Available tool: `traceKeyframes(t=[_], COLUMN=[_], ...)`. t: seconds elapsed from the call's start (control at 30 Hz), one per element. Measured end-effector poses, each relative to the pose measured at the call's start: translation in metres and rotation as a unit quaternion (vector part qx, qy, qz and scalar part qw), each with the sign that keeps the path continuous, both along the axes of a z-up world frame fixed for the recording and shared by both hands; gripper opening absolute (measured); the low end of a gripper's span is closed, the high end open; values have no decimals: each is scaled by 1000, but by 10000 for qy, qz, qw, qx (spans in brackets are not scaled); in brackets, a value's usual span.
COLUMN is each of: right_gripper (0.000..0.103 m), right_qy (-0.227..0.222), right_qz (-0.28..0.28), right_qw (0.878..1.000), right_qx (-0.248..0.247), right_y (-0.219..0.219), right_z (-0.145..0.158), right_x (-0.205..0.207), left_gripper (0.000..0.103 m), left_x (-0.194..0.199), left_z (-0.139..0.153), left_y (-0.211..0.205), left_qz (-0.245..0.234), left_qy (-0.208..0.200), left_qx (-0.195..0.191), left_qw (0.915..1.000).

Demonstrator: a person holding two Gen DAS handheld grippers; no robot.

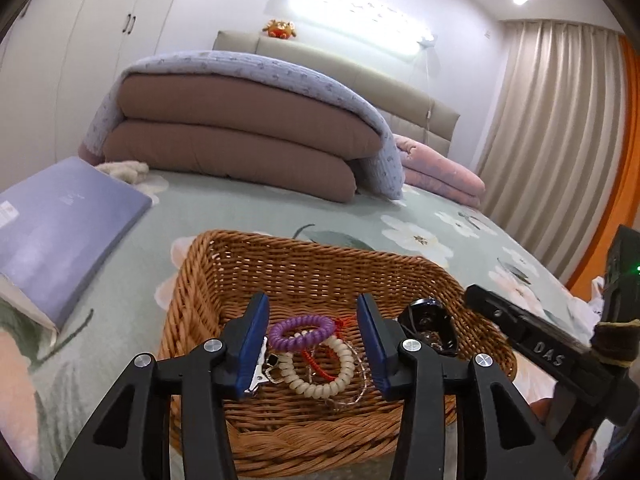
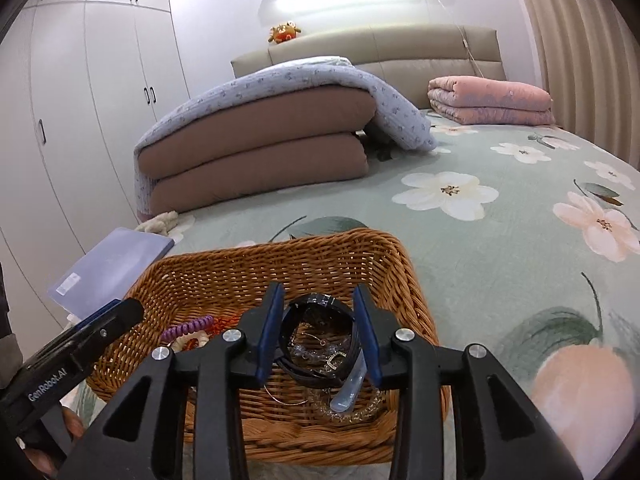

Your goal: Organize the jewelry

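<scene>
Jewelry: the pieces lie in a heap on the floor of the wicker basket, which sits on the bed right in front of you.
Bed: a pale green sheet printed with large white and peach flowers carries everything here.
Wardrobe: white doors fill the wall to your left.
Bedding: two folded brown quilts under a lilac floral blanket stand well beyond the basket; a folded pink quilt lies further right, by the headboard.
Folder: a flat lilac book or box lies just beside the basket's left wall.
Left gripper: your tongs hang wide apart over the basket's left half, holding nothing. A purple coil band, a cream coil band, a red cord and a silver clip lie between the blue pads.
Right gripper: also spread wide and empty, over the basket's right half. A black bangle sits between its pads, with a clear hair clip and a pale bead chain just beneath.
In the way: each gripper's outer finger crosses the edge of the other's view, and the black bangle covers some finer chains too tangled to sort out.
Toy: a small orange plush sits on the headboard.
</scene>
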State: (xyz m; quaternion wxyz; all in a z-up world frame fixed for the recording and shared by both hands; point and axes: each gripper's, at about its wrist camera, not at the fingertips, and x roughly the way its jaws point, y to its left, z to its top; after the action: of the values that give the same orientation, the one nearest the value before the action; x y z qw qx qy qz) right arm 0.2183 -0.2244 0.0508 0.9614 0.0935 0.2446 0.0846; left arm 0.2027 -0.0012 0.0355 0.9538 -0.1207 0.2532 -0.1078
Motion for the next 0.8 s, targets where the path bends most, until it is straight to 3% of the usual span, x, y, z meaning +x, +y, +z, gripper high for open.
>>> traceKeyframes(t=[0.17, 0.33, 0.4, 0.5, 0.57, 0.63, 0.7, 0.8], right_gripper=[39, 39, 46, 56, 64, 68, 69, 69], right_qy=[-422, -404, -405, -402, -529, -608, -624, -683], right_qz=[-83, 30, 105, 101, 55, -8, 59, -25], right_qw=[9990, 9992, 9991, 9987, 9977, 9966, 9953, 9926], right_qx=[-92, -37, -67, -280, -420, -558, -742, -1003], right_y=[3, 8, 7, 7, 10, 16, 25, 33], right_z=[16, 31, 29, 14, 2, -5, -5, -9], right_x=[-26, -72, -102, -146, -173, -185, -186, -187], left_gripper=[47, 47, 48, 61, 62, 62, 62, 62], left_x=[-19, -55, -77, -120, -146, -163, -174, -173], left_z=[8, 29, 30, 20, 7, -3, -13, -14], left_y=[-2, -5, -8, -14, -15, -12, -11, -14], left_qz=[77, 17, -16, -37, 40, 57, 158, 214], left_qy=[-180, -286, -278, -244, -212, -231, -274, -262], left_qx=[73, -20, 46, 416, 587, 494, 432, 640], left_qw=[9998, 9996, 9996, 9988, 9980, 9985, 9986, 9974])
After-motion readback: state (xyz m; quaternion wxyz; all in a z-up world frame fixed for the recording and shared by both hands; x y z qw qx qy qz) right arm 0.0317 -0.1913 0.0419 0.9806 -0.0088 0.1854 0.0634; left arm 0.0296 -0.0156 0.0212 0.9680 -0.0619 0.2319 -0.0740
